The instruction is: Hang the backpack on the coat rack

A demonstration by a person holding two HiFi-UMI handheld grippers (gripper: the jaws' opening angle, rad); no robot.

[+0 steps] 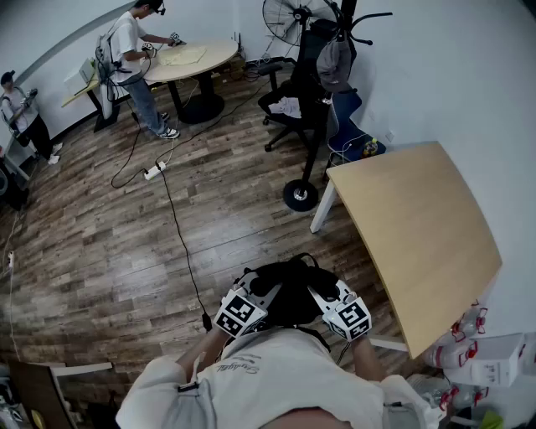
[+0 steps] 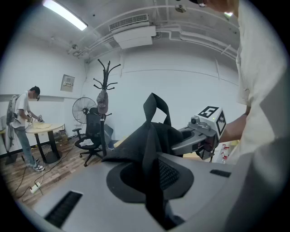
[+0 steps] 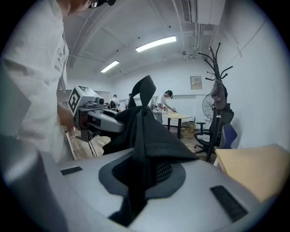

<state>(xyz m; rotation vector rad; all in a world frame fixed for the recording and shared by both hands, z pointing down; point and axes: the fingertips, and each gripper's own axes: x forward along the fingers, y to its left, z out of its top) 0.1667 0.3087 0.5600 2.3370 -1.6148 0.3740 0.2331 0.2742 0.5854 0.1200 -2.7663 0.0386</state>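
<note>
Closest in, just ahead of the wearer's white shirt: the left gripper [image 1: 261,292] and the right gripper [image 1: 325,295], side by side, both tipped a little downward. Jaws of each drawn nearly together and pinched on black webbing of the backpack [image 1: 291,295], with fabric filling the narrow gap in both gripper views and a strap loop [image 2: 156,106] standing up above the bundle. Backpack bunched between the two grippers, held clear of the wooden floor [image 1: 126,243], not on the coat rack. To the right, just beside the right gripper, the near corner of a bare light-wood table [image 1: 419,226], its long edge running away toward the white wall. By its near end, a cluster of bottles [image 1: 465,328] with red markings, too small to read. Farther ahead, off the table's far corner, the coat rack [image 1: 310,163]: round base on the floor, dark pole, a grey cap [image 1: 333,64] hung near the top, bare hooks above. Close behind it, touching or not cannot be told, a black office chair [image 1: 289,107] with something white on the seat. A blue chair [image 1: 345,113] by the wall. Left of these, a black cable and a white power strip [image 1: 153,171] lying across the boards. Farthest, toward the room's far corner, a standing fan [image 1: 289,17], a round table [image 1: 197,57] and a person [image 1: 134,63] bent over it.
</note>
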